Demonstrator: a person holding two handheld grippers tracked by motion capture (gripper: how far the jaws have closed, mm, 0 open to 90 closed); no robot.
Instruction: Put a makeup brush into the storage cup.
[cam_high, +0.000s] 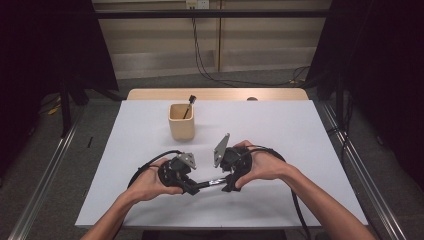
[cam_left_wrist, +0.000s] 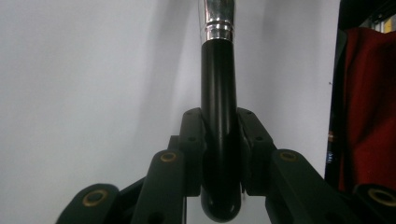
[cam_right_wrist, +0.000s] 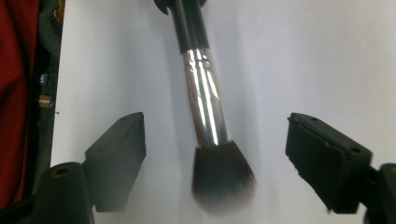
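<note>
Black-handled and silver-collared, one makeup brush (cam_high: 209, 183) spans the gap between our two grippers, low over the white table (cam_high: 280, 130). Our left gripper (cam_left_wrist: 219, 154) pinches its black handle, a pad pressed against each side, with the rounded butt end poking out behind the fingers. Our right gripper (cam_right_wrist: 215, 154) stands spread wide: the dark bristle head hangs between its fingers (cam_right_wrist: 122, 140), touching neither, and looks blurred at the tip. In that same view the handle is cut off by the top edge. Beyond both sets of fingers, further up the table, we count one beige cup (cam_high: 181, 121), and in it one dark-tipped stick (cam_high: 189, 104) leaning against the rim; what kind of tool that is we cannot make out. From above, the fingertips themselves are mostly hidden under our hands.
</note>
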